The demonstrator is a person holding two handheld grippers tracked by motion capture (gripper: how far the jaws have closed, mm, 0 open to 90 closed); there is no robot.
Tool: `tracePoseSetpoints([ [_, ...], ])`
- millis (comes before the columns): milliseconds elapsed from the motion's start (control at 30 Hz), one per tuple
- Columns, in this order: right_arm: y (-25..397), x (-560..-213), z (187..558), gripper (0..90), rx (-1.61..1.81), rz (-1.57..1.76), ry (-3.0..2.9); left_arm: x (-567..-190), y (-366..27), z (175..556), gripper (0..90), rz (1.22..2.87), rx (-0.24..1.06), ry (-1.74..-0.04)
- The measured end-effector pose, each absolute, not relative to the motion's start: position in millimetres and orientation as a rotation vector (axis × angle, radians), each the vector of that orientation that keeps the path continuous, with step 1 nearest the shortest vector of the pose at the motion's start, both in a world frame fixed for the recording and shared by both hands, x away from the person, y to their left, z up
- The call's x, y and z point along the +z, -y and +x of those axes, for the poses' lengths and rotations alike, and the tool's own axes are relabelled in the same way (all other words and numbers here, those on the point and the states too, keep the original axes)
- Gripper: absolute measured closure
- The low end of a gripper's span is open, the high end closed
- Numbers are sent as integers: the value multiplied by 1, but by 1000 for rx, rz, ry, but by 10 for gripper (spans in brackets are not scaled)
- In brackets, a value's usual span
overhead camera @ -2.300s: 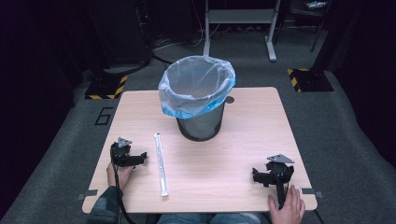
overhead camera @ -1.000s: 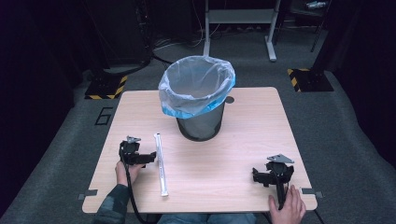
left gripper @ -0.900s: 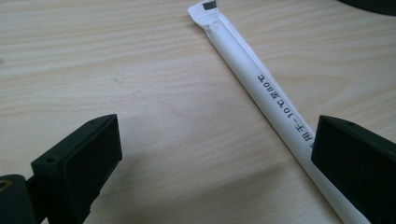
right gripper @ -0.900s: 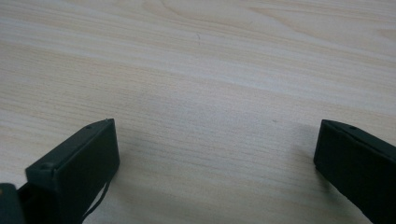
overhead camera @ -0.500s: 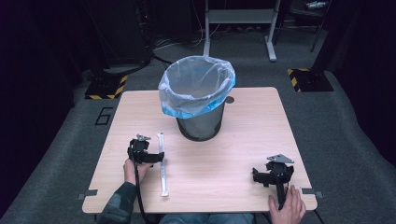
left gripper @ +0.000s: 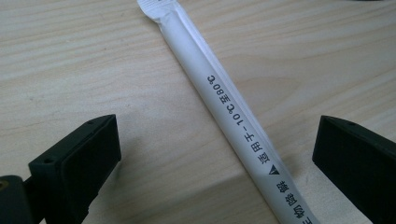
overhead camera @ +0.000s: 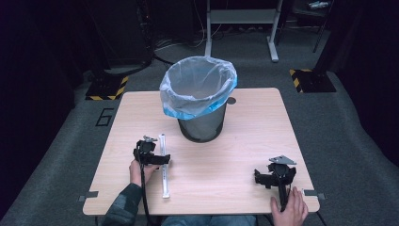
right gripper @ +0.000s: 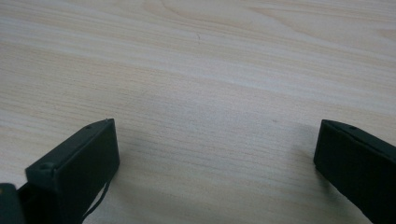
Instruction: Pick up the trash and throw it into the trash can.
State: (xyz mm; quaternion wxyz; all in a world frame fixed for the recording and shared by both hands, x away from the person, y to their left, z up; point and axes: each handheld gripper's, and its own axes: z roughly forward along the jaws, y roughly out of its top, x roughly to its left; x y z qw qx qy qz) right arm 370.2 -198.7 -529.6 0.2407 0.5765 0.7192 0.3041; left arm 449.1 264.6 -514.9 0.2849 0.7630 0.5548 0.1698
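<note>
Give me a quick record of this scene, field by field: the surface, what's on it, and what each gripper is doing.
surface: light wooden table
bin: grey bin lined with a clear and blue bag, standing upright at the table's far middle
wrapped straw: white paper-wrapped straw lying flat on the table, near left of the bin
left gripper: left gripper open, jaws either side of the wrapped straw, not closed on it
right gripper: right gripper open, low over bare wood at the near right, holding nothing
</note>
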Motion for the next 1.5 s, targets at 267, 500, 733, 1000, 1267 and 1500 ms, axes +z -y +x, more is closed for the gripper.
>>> tracePoseSetpoints([
  [267,199,-530,370,0,830,1576,-1969,-514,-261,449,165,2084,473,-1445],
  [500,199,-530,370,0,832,1577,-1967,-512,-265,447,393,2065,504,-1439],
  [733,199,-530,370,0,831,1577,-1968,-511,-272,446,541,2057,508,-1444],
  [1000,199,-530,370,0,830,1574,-1970,-510,-279,445,671,2048,506,-1460],
  [1267,199,-530,370,0,830,1575,-1969,-509,-286,450,759,2053,502,-1461],
  [1500,199,-530,370,0,830,1575,-1970,-510,-293,451,777,2032,480,-1464],
])
